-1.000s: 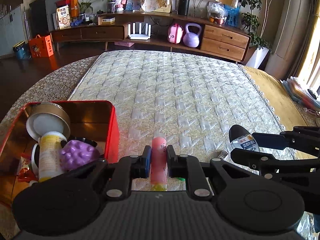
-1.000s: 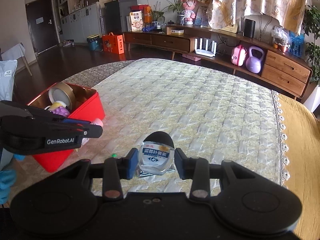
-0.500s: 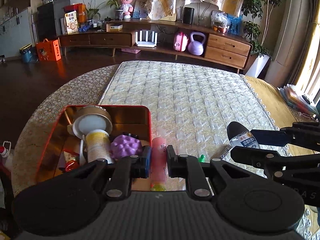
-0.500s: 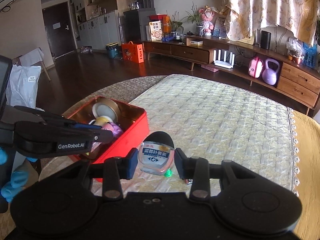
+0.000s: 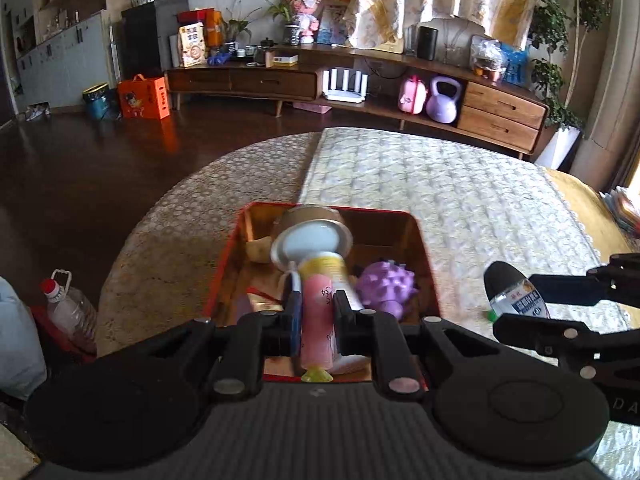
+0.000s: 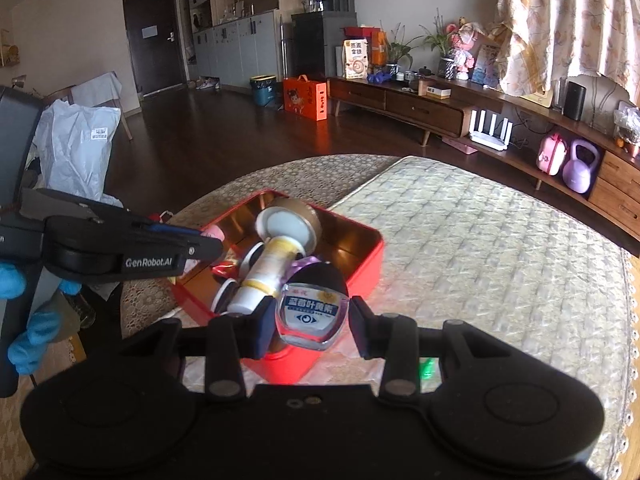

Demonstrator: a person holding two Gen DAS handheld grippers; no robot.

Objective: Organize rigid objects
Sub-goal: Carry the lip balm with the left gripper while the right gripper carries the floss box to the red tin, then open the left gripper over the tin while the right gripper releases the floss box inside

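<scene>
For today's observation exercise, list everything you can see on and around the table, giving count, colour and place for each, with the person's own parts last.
tin: one, red, on the table's near left part
spiky ball: one, purple, inside the tin
tube: one, yellow and white, lying in the tin
tape roll: one, brown, at the tin's far end
quilted mat: one, cream, over the table
kettlebell: one, purple, on the sideboard shelf
gift box: one, orange, on the floor
left hand-held gripper: black, holding a pink stick over the tin
right hand-held gripper: black, holding a clear bottle near the tin
glove: blue, on the left hand
</scene>
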